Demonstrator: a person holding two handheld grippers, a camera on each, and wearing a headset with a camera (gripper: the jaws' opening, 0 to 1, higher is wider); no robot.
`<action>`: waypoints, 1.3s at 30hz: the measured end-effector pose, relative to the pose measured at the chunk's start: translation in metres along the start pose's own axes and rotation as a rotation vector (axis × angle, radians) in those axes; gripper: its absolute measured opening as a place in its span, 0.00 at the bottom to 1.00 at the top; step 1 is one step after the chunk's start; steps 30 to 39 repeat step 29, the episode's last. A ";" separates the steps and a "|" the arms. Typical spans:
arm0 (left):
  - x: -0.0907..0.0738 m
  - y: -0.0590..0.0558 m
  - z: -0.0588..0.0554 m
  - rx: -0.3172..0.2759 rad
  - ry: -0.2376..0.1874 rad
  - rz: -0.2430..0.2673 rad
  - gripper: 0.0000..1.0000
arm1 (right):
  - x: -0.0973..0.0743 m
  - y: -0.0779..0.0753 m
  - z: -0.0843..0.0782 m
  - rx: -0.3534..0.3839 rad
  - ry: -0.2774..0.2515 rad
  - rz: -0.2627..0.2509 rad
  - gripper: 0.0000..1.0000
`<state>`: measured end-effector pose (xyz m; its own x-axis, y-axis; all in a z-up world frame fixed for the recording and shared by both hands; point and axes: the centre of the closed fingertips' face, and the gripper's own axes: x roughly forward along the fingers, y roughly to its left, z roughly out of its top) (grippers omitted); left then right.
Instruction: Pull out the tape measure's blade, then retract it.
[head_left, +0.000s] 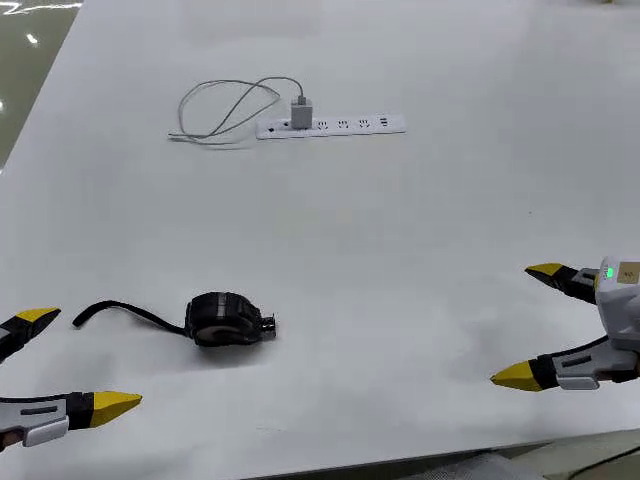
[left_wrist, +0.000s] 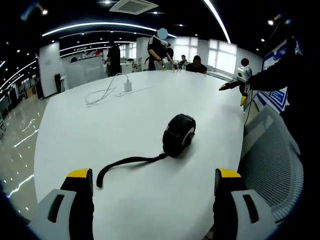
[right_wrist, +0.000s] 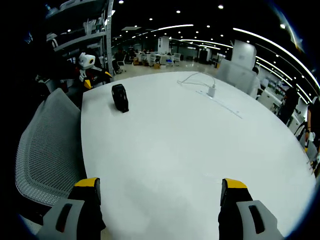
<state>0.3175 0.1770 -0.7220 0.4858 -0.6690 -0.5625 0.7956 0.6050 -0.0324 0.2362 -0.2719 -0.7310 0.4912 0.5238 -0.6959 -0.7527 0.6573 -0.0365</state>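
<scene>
Tape measure (head_left: 228, 319) lies near left gripper (head_left: 80, 359), far from right gripper (head_left: 530, 322); fingers (head_left: 112, 404) wide.

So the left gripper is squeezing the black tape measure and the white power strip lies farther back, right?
Not squeezing. The left gripper view shows the left gripper open, apart from the black tape measure, which lies untouched. The white power strip does lie farther back.

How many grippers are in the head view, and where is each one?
2. The left gripper is at the lower left, open, near the strap of the tape measure. The right gripper is at the right edge, open, well apart from it.
</scene>
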 end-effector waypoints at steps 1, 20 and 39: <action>-0.001 0.001 0.000 -0.003 -0.005 0.007 0.99 | 0.000 -0.001 0.000 0.002 -0.003 0.000 0.99; -0.001 0.001 -0.001 0.000 0.001 0.014 0.99 | -0.008 0.001 -0.005 0.016 0.009 0.009 0.99; 0.001 0.003 0.002 0.008 -0.008 0.018 0.99 | -0.007 -0.001 -0.004 0.005 0.000 0.002 0.95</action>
